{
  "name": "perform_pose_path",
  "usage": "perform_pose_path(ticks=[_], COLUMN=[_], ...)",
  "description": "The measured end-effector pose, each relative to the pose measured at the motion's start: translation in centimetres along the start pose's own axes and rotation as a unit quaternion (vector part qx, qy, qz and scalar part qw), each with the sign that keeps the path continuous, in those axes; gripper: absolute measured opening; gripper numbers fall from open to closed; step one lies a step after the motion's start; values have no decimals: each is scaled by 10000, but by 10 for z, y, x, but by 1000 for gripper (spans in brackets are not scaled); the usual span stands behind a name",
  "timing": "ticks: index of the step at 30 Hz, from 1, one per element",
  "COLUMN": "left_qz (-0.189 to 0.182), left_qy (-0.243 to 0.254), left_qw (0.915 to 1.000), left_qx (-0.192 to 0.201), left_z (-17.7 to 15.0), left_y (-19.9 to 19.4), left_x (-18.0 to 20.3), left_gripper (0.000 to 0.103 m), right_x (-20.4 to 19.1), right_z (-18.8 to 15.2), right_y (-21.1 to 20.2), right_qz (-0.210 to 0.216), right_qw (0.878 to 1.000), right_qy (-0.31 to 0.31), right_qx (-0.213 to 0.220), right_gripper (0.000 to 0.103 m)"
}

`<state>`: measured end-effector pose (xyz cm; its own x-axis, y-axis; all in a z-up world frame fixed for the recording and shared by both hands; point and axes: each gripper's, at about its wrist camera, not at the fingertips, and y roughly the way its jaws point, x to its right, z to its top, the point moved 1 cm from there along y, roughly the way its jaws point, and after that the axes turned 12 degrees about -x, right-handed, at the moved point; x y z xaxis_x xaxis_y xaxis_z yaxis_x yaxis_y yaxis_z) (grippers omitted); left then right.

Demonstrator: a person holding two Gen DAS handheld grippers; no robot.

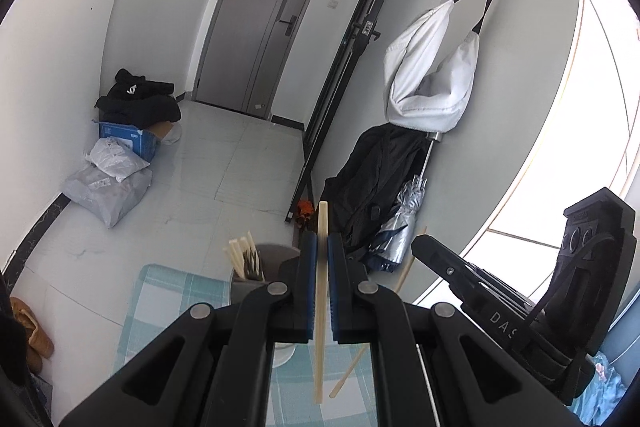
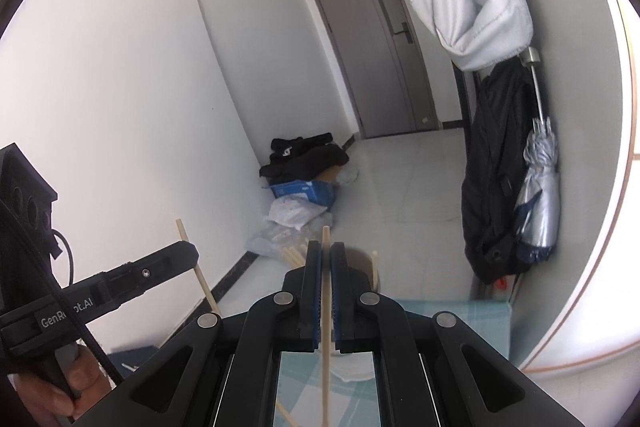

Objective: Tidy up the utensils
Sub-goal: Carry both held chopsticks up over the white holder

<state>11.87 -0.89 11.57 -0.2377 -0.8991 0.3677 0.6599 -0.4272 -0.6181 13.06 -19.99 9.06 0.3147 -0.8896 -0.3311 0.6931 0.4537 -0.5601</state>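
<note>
I have a chopstick in each gripper: the left gripper [image 1: 322,247] is clamped on one pale chopstick [image 1: 320,307] that stands nearly upright between its blue pads, and the right gripper [image 2: 326,255] is closed on a second chopstick [image 2: 326,327] in the same way. Each stick is pinched partway along its length, with a short tip above the jaws and a longer tail hanging below, which I judge makes it easy to lower end-first. Both are held above the checked cloth [image 1: 172,291] on the table, just short of the grey holder [image 1: 272,259]; that holder already has several chopsticks [image 1: 240,255] leaning in it at its left side, so I take it as the place for these two. In the left view the right gripper's stick [image 1: 404,275] slants close by, near mine but apart. In the right view the holder [image 2: 360,259] sits straight ahead behind the jaws. Its mouth looks narrow and partly filled, and the two grippers are close together, so I would bring one stick in at a time. Beyond the table's far edge the tiled floor [image 1: 240,155] is open.
</note>
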Motion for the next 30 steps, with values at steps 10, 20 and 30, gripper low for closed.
perform_pose_path(ticks=[10, 20, 30], left_qz=[-62, 175, 0], left_qy=[-157, -433, -538], left_qw=[9994, 9979, 9969], left_qx=[313, 449, 573], left_z=[50, 63, 61], left_y=[19, 65, 88], left_x=[-15, -43, -68], left_gripper=[2, 2, 2], right_x=[-1, 8, 21], right_z=[71, 95, 97], right_y=[14, 61, 104], right_qz=[-51, -382, -456], right_qw=[9986, 9982, 9982], right_qy=[-278, -252, -122], right_qx=[447, 386, 367], right_gripper=[4, 4, 4])
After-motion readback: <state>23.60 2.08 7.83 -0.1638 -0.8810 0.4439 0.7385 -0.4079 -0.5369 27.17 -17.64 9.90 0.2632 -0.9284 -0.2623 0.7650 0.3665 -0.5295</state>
